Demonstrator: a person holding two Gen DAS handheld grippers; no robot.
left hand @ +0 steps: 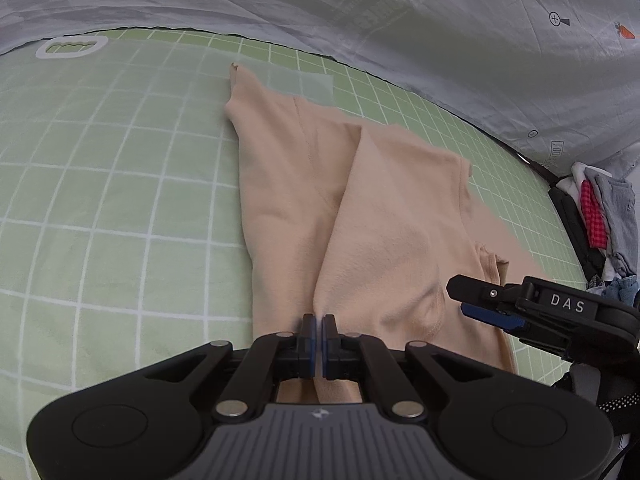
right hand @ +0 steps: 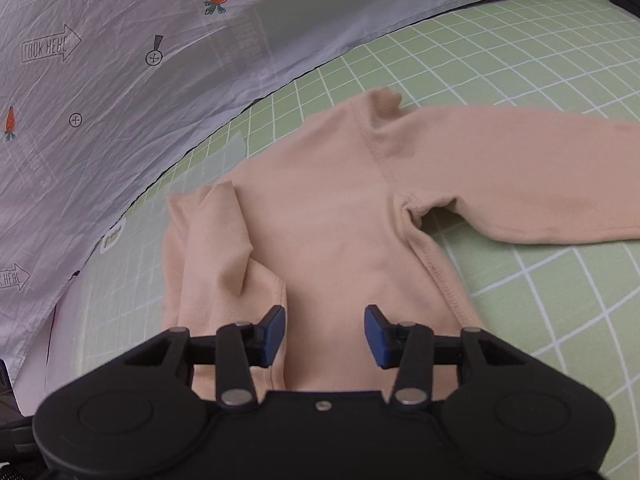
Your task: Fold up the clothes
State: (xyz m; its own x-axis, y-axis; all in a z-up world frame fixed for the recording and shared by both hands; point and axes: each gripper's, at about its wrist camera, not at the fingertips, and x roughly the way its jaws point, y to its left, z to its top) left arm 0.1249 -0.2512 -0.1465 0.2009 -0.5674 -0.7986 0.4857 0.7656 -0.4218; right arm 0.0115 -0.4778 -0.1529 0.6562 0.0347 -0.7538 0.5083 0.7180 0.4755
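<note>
Soft peach knit shirt (right hand: 340, 216), creased.

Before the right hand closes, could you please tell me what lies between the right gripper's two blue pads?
In the right wrist view, only the peach long-sleeved top lies between the open right gripper's pads.

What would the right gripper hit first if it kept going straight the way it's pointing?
Most likely the peach long-sleeved top: the right gripper points down at its body, jaws apart with nothing between them. Depth is hard to judge.

Peach shirt (right hand: 340, 216) on a green white-gridded mat (left hand: 120, 200) (carrot-print grey sheet (left hand: 480, 40) behind).
</note>
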